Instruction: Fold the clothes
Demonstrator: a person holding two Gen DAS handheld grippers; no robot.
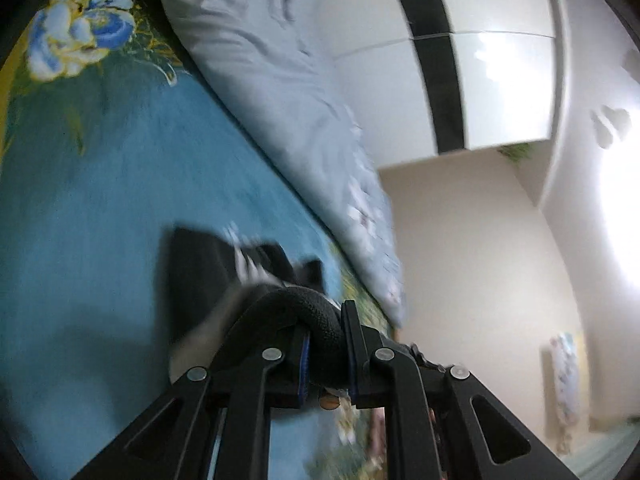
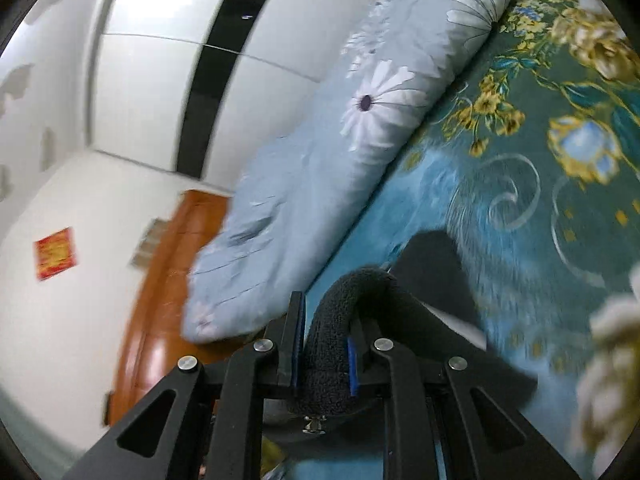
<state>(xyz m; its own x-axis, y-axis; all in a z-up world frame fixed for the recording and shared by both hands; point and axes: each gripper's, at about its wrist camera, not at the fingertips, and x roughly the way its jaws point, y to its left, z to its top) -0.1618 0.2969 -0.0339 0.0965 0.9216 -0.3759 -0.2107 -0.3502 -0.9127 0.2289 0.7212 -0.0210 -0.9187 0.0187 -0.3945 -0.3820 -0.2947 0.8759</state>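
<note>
A big bed is seen in both wrist views, covered by a teal floral bedspread [image 1: 100, 184] that fills most of the frame. Along its far edge a pale blue daisy-print duvet [image 2: 320, 168] is bunched up against the white wardrobe [image 1: 500, 92], and a brown wooden door [image 2: 168, 280] is glimpsed past the bed's corner in the right view.

The task's thing, a black fleecy garment [image 1: 208, 276], is spread between the two grippers, with its loose part lying on or just above the middle of the bedspread. It can't be told from these blurry shots what kind of garment it is.

A rolled edge of it is pinched by the left gripper [image 1: 324, 344], jaws pressed onto the fabric. Another thick fold is clamped the same way by the right gripper [image 2: 326, 352].

What could go wrong, as a guess: both views are tilted and smeared, so fast motion is suggested, and a thick rolled hem like this could be slipped out of one jaw if it's yanked. If the two ends aren't kept level, a crooked fold would be laid down. The slack part could also be dragged across the bedspread and bunched, or snagged on the duvet if it's swung toward the far edge.
</note>
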